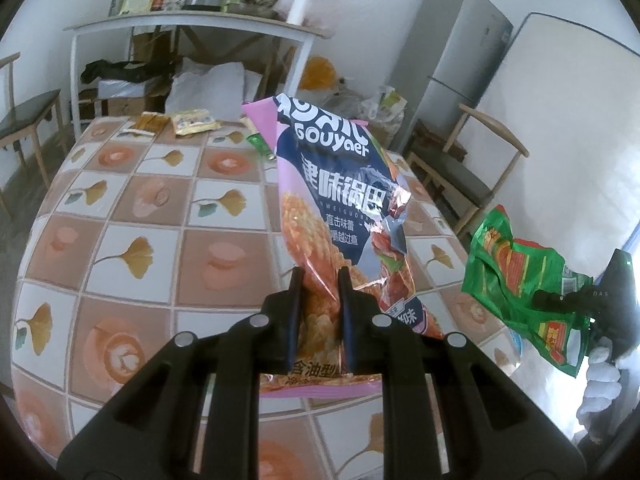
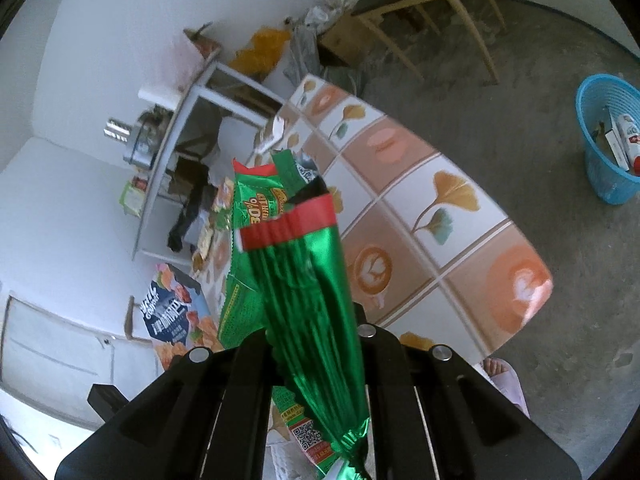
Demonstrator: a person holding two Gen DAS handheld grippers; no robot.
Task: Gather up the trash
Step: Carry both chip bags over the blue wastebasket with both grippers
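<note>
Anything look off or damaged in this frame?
Nothing spilled. The pink snack bag in the left gripper is torn, with foil lining curling out along its right edge. The green wrapper in the right gripper is crumpled and ripped open at the top. More wrappers sit at the table's far edge.

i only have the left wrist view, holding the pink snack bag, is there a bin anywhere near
Observer: Yes. The right wrist view shows a blue basket on the floor beyond the table edge.
Operator: anything in it already
Observer: Yes, some boxes and wrappers lie inside it.
Operator: what does the right one have, i just see green at my edge
Observer: The right hand-held gripper is shut on a green wrapper with a red band along its top edge.
</note>
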